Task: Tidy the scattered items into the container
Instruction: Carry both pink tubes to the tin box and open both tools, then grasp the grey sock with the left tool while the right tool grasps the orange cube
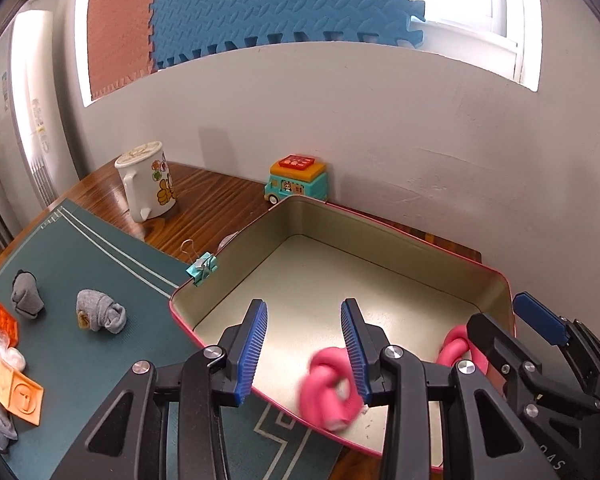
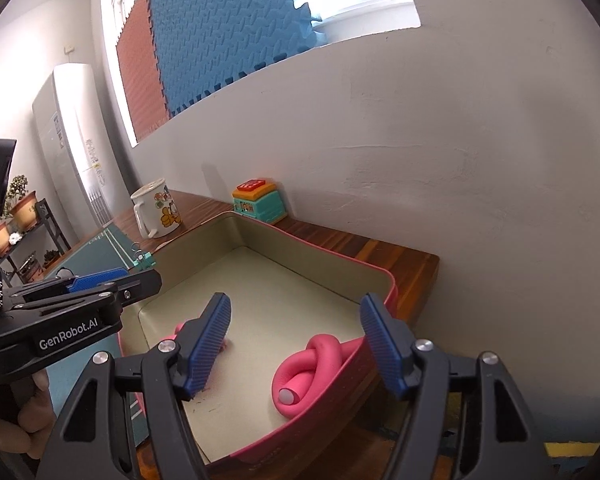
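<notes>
A pink-rimmed tin box with a beige inside stands on the wooden table; it also shows in the right wrist view. My left gripper is open above its near edge. A knotted pink foam curler, blurred, is just below its right finger, over the box floor. My right gripper is open over the box's right part. A second knotted pink curler lies inside against the near right wall. The first curler is partly hidden behind my right gripper's left finger.
On the green mat at left lie rolled grey socks, orange tiles and clear wrapped bits. A teal binder clip sits by the box corner. A cartoon mug and a toy truck stand behind, near the wall.
</notes>
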`<state>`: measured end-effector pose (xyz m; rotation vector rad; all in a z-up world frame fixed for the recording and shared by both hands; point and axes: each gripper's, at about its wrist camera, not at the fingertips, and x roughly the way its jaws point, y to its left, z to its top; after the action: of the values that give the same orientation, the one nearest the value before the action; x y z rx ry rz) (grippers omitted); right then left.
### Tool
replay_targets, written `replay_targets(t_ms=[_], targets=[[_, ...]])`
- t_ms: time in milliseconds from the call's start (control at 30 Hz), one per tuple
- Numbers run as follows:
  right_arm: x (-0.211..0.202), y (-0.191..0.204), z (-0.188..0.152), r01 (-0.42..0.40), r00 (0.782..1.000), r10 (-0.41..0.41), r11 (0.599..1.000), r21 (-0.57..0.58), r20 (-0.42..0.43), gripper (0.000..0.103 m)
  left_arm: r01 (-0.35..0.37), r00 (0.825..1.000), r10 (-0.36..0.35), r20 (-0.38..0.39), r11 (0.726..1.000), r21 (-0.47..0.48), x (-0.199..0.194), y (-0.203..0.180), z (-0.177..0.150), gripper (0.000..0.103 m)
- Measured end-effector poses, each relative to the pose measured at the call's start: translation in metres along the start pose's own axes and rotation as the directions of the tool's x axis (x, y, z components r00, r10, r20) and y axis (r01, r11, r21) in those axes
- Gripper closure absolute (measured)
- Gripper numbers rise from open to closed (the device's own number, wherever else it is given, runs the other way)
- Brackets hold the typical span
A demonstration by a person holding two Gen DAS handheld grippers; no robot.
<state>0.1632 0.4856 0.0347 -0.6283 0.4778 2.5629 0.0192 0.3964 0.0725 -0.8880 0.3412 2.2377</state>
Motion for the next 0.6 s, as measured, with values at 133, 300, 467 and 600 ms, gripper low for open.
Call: replay_targets(t_ms=[133, 300, 467, 600], targets=[[0.000, 0.005, 0.000, -0.006, 1.000, 0.006, 1.000, -0.004, 0.002, 0.032, -0.007, 1.000, 0.007, -0.004, 1.000, -0.013, -0.002, 0.006, -0.002, 0.059], [0.001, 0.019, -0.001, -0.024, 1.000, 0.024, 0.999, -0.022, -0.005, 0.032, -0.021, 1.000, 0.021, -0.018, 0.998, -0.054, -0.006, 0.022, -0.008, 0.057], [0.002, 0.037, -0.003, -0.050, 0.999, 0.050, 0.998, -0.044, -0.008, 0.032, -0.063, 0.998, 0.066, 0.023, 0.991, -0.115, -0.019, 0.047, -0.017, 0.017], [0.002, 0.055, -0.003, -0.076, 0.997, 0.076, 0.995, -0.064, -0.011, 0.032, -0.115, 0.992, 0.120, 0.025, 0.984, -0.133, -0.029, 0.069, -0.025, 0.017]])
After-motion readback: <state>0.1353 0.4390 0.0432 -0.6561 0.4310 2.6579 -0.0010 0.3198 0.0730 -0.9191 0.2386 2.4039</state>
